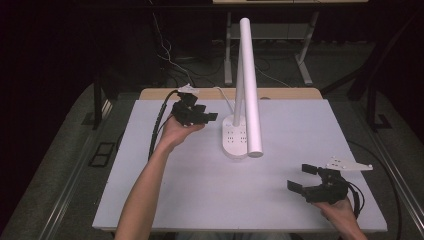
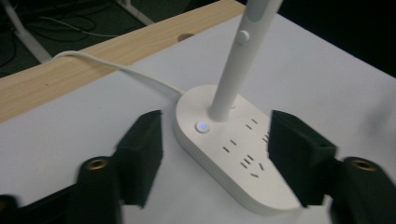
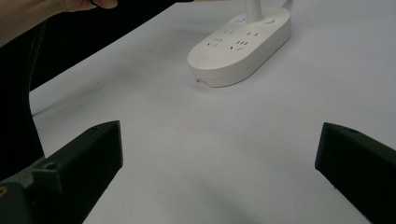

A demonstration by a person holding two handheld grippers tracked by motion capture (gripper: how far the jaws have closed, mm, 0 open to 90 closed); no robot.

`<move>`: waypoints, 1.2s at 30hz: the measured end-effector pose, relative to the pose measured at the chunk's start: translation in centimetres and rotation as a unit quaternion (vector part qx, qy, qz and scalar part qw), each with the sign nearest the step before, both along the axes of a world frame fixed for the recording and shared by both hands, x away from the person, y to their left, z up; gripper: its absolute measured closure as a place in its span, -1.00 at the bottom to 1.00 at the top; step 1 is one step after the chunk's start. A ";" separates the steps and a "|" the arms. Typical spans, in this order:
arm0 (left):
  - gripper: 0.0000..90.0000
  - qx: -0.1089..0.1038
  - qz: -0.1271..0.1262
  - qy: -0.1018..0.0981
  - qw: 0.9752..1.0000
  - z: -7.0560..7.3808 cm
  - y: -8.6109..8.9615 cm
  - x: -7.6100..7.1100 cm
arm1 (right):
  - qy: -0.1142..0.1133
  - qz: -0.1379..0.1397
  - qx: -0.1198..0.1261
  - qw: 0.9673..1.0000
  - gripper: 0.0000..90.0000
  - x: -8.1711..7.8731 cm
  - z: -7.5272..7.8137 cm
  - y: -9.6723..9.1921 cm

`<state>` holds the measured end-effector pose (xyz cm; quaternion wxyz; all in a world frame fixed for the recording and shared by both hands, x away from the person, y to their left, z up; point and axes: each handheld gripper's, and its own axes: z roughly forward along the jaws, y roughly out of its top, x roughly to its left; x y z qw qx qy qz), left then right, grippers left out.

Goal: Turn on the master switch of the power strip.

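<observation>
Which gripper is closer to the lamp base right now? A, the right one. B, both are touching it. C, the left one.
C: in the high view the left gripper sits just beside the lamp base, while the right gripper is off near the table's front corner; neither touches it.

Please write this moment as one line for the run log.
left gripper: open, near white oval lamp base with sockets | right gripper: open, apart | white table

The lamp base point(image 2: 233, 154) looked smooth white plastic with a faint sheen; its stem point(image 2: 236, 60) likewise; the table top point(image 1: 200, 190) was matt white, edged with bare light wood point(image 2: 70, 84); the gripper jaws looked matt black plastic.
</observation>
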<state>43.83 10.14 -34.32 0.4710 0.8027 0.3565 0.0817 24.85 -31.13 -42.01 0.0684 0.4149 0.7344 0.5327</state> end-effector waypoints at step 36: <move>-1.00 -0.064 0.024 -0.005 0.998 -2.9 8.2 -10.2 | 0.001 -0.004 -0.009 1.000 -0.99 -0.1 0.0 0.1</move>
